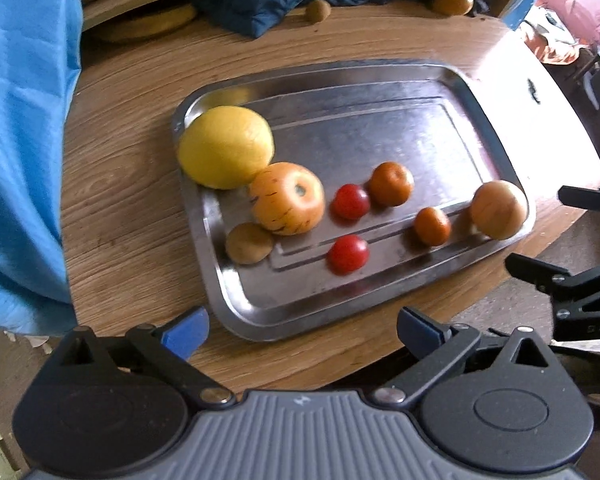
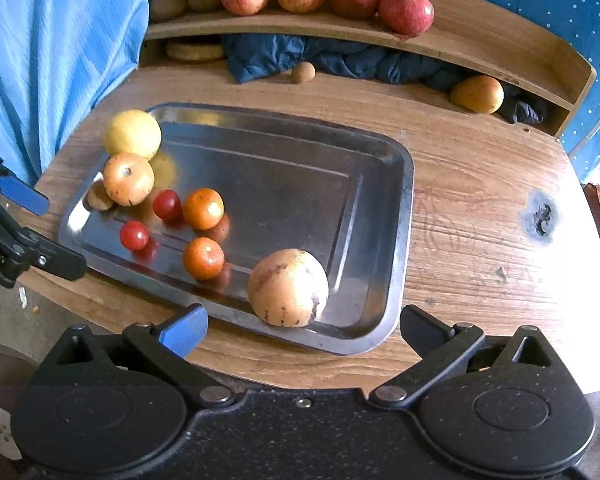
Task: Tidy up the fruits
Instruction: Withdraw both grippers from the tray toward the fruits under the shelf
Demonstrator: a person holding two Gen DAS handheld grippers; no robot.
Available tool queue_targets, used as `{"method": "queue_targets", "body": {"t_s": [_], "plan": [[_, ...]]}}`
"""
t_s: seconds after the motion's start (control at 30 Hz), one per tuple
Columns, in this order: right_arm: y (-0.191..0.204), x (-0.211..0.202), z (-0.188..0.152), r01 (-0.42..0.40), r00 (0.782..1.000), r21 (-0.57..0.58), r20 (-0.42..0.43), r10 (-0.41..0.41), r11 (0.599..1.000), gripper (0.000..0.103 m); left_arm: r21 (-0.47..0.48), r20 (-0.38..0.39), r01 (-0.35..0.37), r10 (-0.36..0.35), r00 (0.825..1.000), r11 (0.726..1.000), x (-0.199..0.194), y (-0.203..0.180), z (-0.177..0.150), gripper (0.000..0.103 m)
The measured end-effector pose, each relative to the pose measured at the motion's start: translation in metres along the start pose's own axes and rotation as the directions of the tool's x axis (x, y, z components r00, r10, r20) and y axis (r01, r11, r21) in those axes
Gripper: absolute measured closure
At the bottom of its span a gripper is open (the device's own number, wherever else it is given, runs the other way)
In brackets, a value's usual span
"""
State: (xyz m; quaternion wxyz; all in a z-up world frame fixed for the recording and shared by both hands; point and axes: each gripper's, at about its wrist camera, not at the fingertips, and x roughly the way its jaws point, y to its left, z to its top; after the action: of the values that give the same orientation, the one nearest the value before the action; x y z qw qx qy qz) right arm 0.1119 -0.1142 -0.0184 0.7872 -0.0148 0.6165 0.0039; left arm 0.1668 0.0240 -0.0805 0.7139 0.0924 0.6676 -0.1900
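Note:
A steel tray (image 1: 380, 120) (image 2: 284, 168) lies on the wooden table. On it are a yellow lemon (image 1: 226, 146) (image 2: 132, 133), a striped orange fruit (image 1: 287, 198) (image 2: 128, 178), a small brown fruit (image 1: 249, 243) (image 2: 99, 197), two red tomatoes (image 1: 350, 201) (image 1: 347, 254) (image 2: 167, 204) (image 2: 134, 235), two tangerines (image 1: 392, 183) (image 1: 432, 226) (image 2: 203, 208) (image 2: 203, 258) and a tan round fruit (image 1: 498, 209) (image 2: 288, 287). My left gripper (image 1: 300, 330) is open and empty, just short of the tray's near edge. My right gripper (image 2: 300, 326) is open and empty, right behind the tan fruit.
A curved wooden shelf (image 2: 480, 40) at the back holds several red apples (image 2: 406, 14). Under it lie a dark blue cloth (image 2: 340, 60), a small brown fruit (image 2: 303, 72) and a yellow-orange fruit (image 2: 478, 94). Blue fabric (image 1: 20, 140) hangs at left. The table (image 2: 480, 208) has a dark burn mark (image 2: 540, 220).

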Motion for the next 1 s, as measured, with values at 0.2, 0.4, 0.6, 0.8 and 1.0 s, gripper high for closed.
{"method": "queue_targets", "body": {"t_s": [0.2,0.4,0.6,0.8,1.0], "plan": [[0.000,0.001,0.003,-0.002,1.000,-0.015,-0.008,0.002,1.000,0.001,-0.017,-0.008,-0.026,0.026,1.000,1.000,0.002,0.005,0.005,0.001],[-0.003,0.003,0.011,-0.013,1.000,-0.029,-0.002,0.013,0.999,0.001,-0.027,-0.013,-0.047,0.046,0.999,0.999,0.003,0.006,0.012,0.001],[-0.011,0.006,0.020,-0.021,1.000,-0.040,0.003,0.021,0.999,0.001,-0.055,-0.001,-0.076,0.076,0.997,0.996,0.000,0.011,0.022,0.001],[-0.020,0.011,0.034,-0.032,0.999,-0.056,0.018,0.034,0.998,0.001,-0.086,0.027,-0.098,0.101,0.995,0.991,-0.006,0.014,0.037,0.001],[-0.027,0.016,0.049,-0.045,0.998,-0.080,0.035,0.048,0.996,0.001,-0.111,0.050,-0.118,0.124,0.991,0.987,-0.010,0.016,0.053,0.001]]}}
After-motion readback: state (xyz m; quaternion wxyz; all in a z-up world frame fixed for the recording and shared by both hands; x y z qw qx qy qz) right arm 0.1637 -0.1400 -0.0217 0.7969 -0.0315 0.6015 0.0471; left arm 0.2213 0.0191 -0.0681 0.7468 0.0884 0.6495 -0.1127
